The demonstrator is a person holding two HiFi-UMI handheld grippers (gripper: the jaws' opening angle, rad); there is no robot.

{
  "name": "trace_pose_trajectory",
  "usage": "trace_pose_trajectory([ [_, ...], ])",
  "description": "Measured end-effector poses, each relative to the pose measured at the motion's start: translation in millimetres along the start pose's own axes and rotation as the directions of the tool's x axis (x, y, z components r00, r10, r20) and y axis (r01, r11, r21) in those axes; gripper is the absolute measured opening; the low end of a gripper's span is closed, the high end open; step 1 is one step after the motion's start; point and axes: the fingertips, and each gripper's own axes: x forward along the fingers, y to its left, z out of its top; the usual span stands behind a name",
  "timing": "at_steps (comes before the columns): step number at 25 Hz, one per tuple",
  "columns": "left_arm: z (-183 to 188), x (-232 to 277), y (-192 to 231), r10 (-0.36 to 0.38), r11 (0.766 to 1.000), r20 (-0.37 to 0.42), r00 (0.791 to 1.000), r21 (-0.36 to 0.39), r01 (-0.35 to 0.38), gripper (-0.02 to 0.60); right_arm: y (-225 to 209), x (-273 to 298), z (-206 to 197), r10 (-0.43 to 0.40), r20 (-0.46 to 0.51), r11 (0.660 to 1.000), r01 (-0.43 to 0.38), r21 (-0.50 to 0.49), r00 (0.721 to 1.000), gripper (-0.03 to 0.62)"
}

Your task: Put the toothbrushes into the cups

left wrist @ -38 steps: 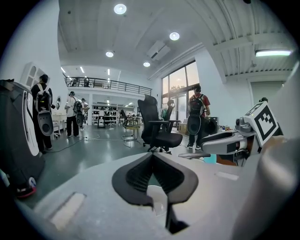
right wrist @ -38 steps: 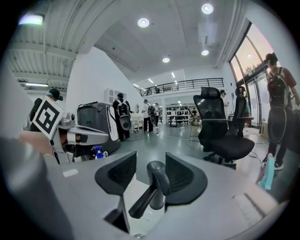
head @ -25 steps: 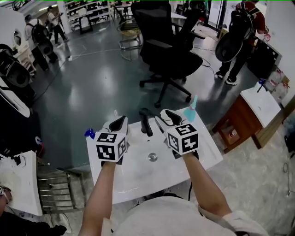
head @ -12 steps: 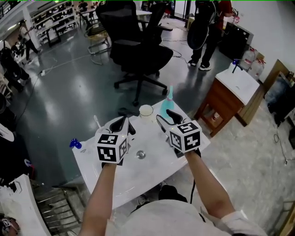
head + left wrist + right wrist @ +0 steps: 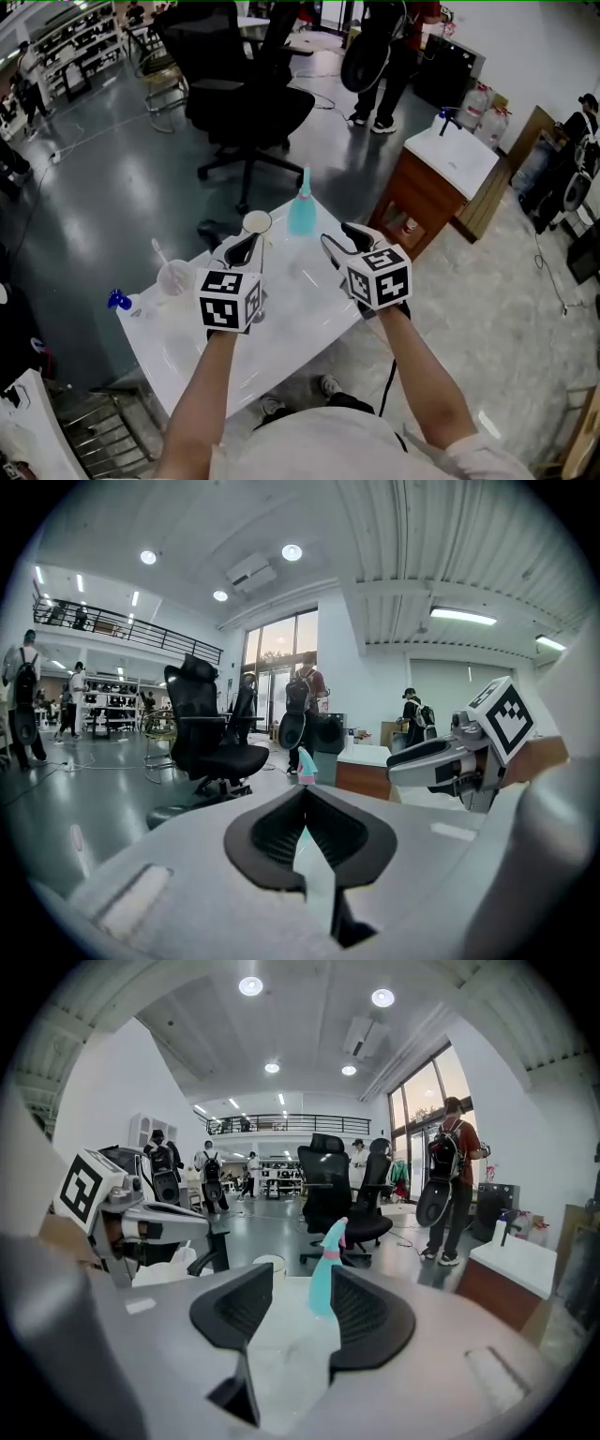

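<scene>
A white paper cup point(image 5: 256, 223) stands at the far edge of the white table point(image 5: 309, 309). A clear plastic cup point(image 5: 173, 277) sits further left with a thin white stick in it, possibly a toothbrush. My left gripper point(image 5: 246, 247) hovers just in front of the paper cup, its jaws shut with nothing between them point(image 5: 302, 794). My right gripper point(image 5: 337, 234) is open and empty, over the table's right part. In the right gripper view point(image 5: 302, 1279) the paper cup point(image 5: 270, 1262) lies ahead to the left. No loose toothbrush shows.
A teal spray bottle point(image 5: 302, 211) stands at the table's far corner, straight ahead of the right jaws point(image 5: 323, 1265). A small blue object point(image 5: 117, 300) sits at the table's left end. A black office chair point(image 5: 244, 103) and a wooden cabinet point(image 5: 431, 187) stand beyond; people stand in the background.
The view has swung, so the table has slid left and down. The cups and the teal bottle came fully into view. Both grippers keep their pose, now further right over the table.
</scene>
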Motion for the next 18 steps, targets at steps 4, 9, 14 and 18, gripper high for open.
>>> trace_pose_trajectory([
  [4,-1.2,19.6,-16.8,0.017,1.0,0.006,1.0,-0.008,-0.017,0.003,-23.8,-0.9,-14.3,0.022,-0.051,0.999,-0.024,-0.035,0.998,0.196],
  [9,-8.7,43.0,-34.6,0.056,0.998,-0.002,0.998,-0.02,-0.056,0.003,-46.3,3.2,-32.3,0.088,-0.128,0.991,-0.099,-0.085,0.988,0.196],
  [14,-21.8,59.9,-51.3,0.086,0.996,-0.017,0.996,-0.037,-0.086,0.003,-59.4,9.6,-51.5,0.171,-0.205,0.975,-0.195,-0.105,0.964,0.196],
  [18,-28.8,67.5,-60.9,0.113,0.993,-0.04,0.993,-0.038,-0.115,0.003,-71.2,15.6,-69.4,0.226,-0.285,0.963,-0.257,-0.076,0.932,0.201],
])
